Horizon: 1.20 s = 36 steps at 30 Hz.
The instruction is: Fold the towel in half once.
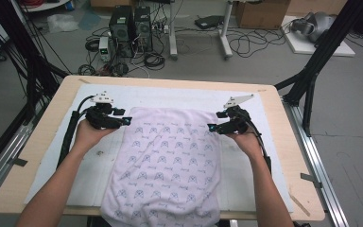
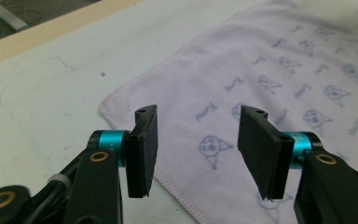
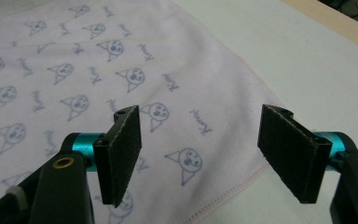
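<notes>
- Two hand-held grippers, one towel, one white mat and one wooden table make up the lot; every place below is given against the towel.
- Towel (image 1: 166, 161): pale lilac cloth printed with small blue cat-face figures and script, lying flat with slight wrinkles; its near end hangs over the table's front edge, its far edge runs between the two grippers.
- Left gripper (image 1: 126, 121): black body with teal collars, held in the person's left hand (image 1: 90, 134), hovering just above the towel's far left corner. In the left gripper view (image 2: 196, 149) the jaws stand apart with nothing between them; the corner hem of the towel (image 2: 242, 93) lies below the gap, untouched.
- Right gripper (image 1: 211, 127): same build, held in the right hand (image 1: 248, 142), hovering at the towel's far right corner. In the right gripper view (image 3: 200, 158) the jaws are spread wide and empty, with the towel (image 3: 88, 79) and its stitched corner beneath them, clear of the pads.
- White mat (image 1: 189, 97): thin sheet beneath the towel, showing bare on both sides and beyond the far edge.
- Wooden table (image 1: 288, 142): light board under the mat, its border visible all round the towel.
- Grey plates: one three-cornered plate atop each gripper, beyond the towel's far corners.
</notes>
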Tool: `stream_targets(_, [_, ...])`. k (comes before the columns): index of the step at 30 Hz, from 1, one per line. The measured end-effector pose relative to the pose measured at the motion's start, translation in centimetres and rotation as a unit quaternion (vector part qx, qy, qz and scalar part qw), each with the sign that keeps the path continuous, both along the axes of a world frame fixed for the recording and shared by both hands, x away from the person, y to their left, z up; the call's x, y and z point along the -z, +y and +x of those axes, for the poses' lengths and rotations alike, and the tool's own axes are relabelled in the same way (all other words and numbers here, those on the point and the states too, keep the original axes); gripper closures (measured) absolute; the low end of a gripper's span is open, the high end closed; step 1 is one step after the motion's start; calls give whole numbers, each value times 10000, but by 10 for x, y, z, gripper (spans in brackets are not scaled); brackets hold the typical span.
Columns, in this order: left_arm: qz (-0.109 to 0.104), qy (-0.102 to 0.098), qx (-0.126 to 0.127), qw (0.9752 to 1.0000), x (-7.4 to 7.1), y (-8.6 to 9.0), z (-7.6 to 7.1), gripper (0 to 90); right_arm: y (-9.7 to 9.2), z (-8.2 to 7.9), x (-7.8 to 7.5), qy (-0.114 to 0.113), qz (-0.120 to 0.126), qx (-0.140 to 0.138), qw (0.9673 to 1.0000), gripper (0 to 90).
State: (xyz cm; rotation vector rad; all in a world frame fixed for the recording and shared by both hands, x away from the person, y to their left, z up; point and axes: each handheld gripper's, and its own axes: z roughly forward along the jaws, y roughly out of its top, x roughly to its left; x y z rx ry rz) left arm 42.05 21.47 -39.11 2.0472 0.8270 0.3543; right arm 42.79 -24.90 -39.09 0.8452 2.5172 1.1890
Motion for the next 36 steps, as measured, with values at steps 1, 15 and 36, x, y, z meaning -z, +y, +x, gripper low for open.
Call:
stream_targets(1, [31, 20, -25, 10000, 3, -1, 2, 487, 1, 2, 2, -11, -5, 13, 10000, 316])
stream_targets(15, [402, 348, -300, 9981, 43, -16, 26, 569, -8, 18, 41, 278, -48, 410, 9988, 392])
stream_targets(36, [539, 364, -713, 9953, 48, -8, 32, 877, -5, 23, 52, 281, -177, 629, 9975, 867])
